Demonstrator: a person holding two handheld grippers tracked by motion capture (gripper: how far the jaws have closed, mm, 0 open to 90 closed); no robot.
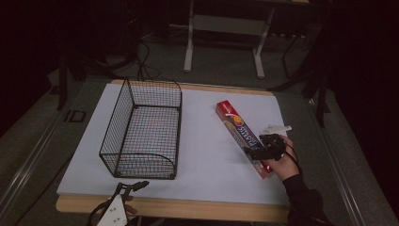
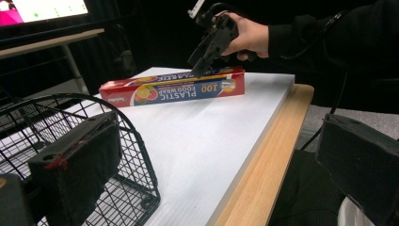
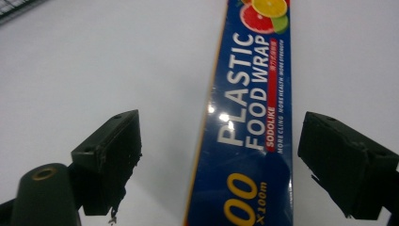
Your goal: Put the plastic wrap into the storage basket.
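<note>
Wire basket [image 1: 143, 129] sits well left of the plastic wrap box [image 1: 242, 135], straddled by the right claw [image 1: 254, 153], jaws wide.

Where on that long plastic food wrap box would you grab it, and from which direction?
Grip the plastic food wrap box across its narrow width, coming from above. It lies flat on the white board, long and slim, so only the two long sides fit between the right tool, whose open jaws already straddle it.

Dim, dark surroundings; glare on glossy box [image 3: 244, 141]; near claws soft-focused
</note>
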